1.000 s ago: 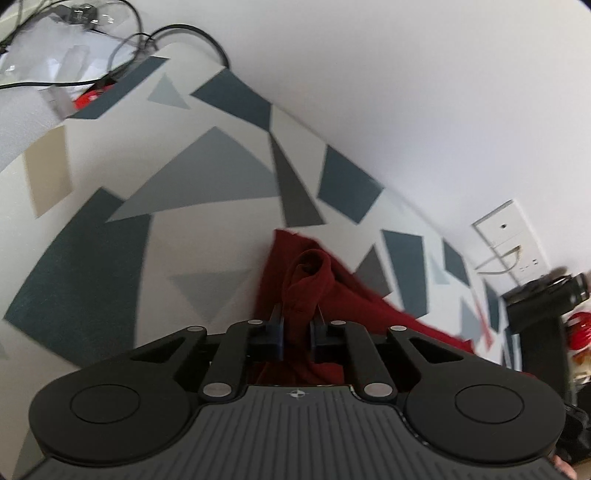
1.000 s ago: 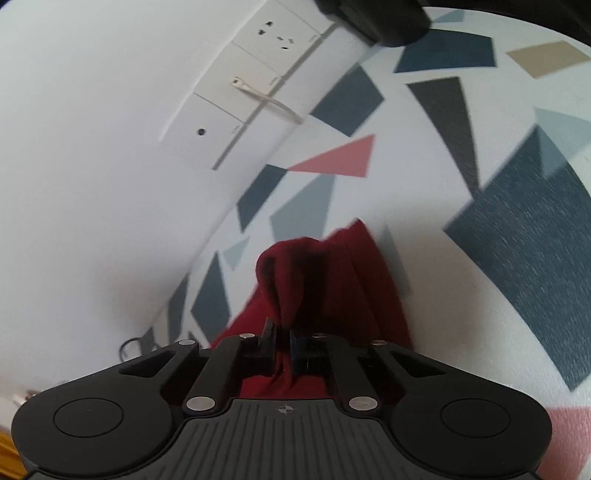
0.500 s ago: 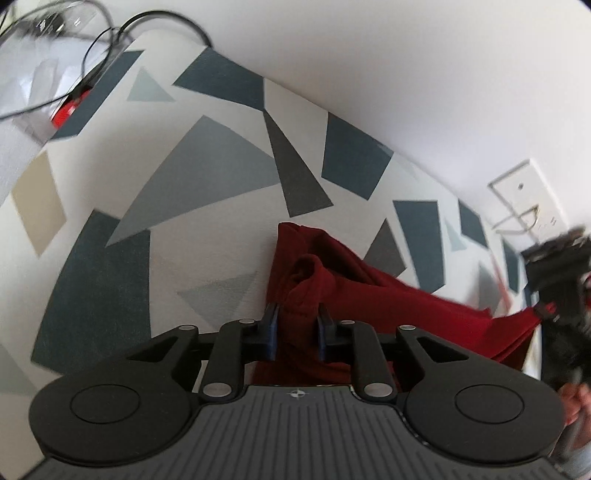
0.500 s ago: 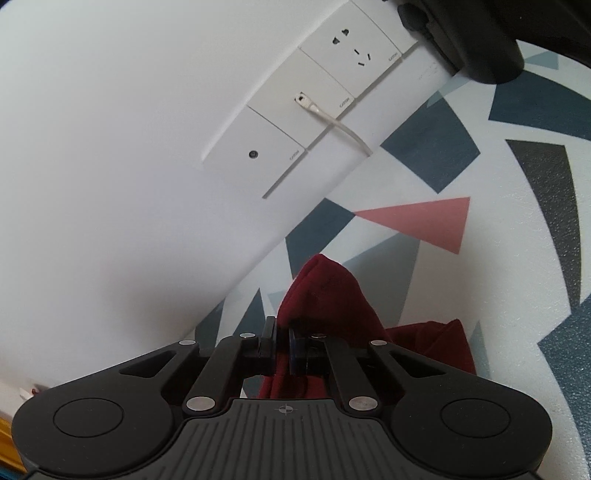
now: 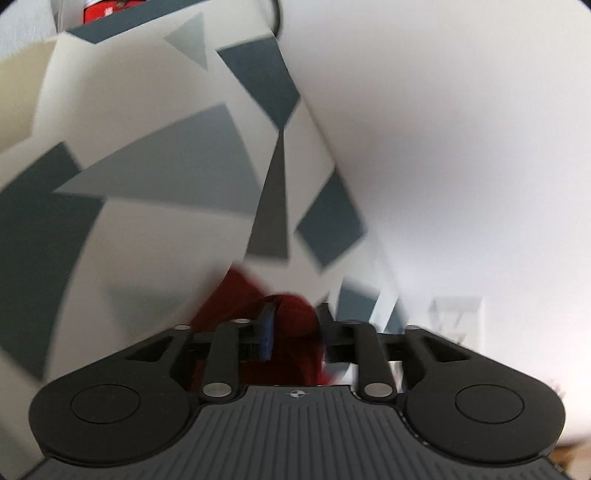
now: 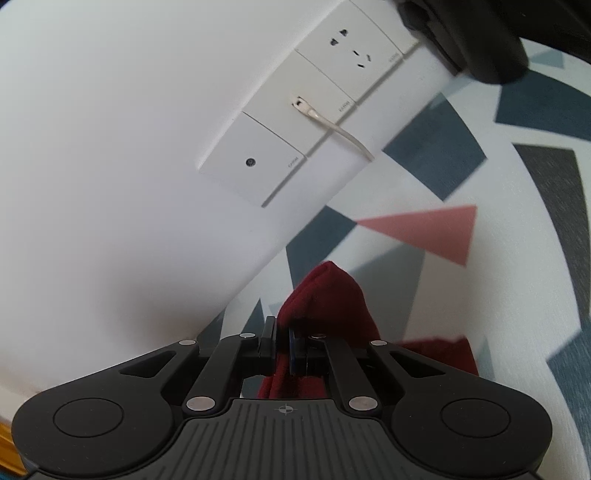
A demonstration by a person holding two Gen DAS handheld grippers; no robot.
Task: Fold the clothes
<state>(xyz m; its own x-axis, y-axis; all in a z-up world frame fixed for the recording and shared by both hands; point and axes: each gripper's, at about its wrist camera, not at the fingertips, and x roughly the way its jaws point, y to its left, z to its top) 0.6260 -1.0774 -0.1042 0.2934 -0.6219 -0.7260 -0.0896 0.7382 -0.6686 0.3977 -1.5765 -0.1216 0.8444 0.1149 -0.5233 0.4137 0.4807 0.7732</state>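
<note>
A dark red garment is held up over a table covered with a white cloth printed with grey, blue and pink shapes. My left gripper is shut on a bunched fold of the garment; the view is blurred. My right gripper is shut on another corner of the red garment, which sticks up past the fingers, with more of it hanging below to the right. Most of the garment is hidden under both grippers.
A white wall with a row of socket plates and a white cable stands close behind the table. A black object sits at the top right. A red item lies at the far table end.
Both grippers have lifted and swung toward the wall with the garment. The left view now shows far less cloth spread out, and the other gripper has left its view.
</note>
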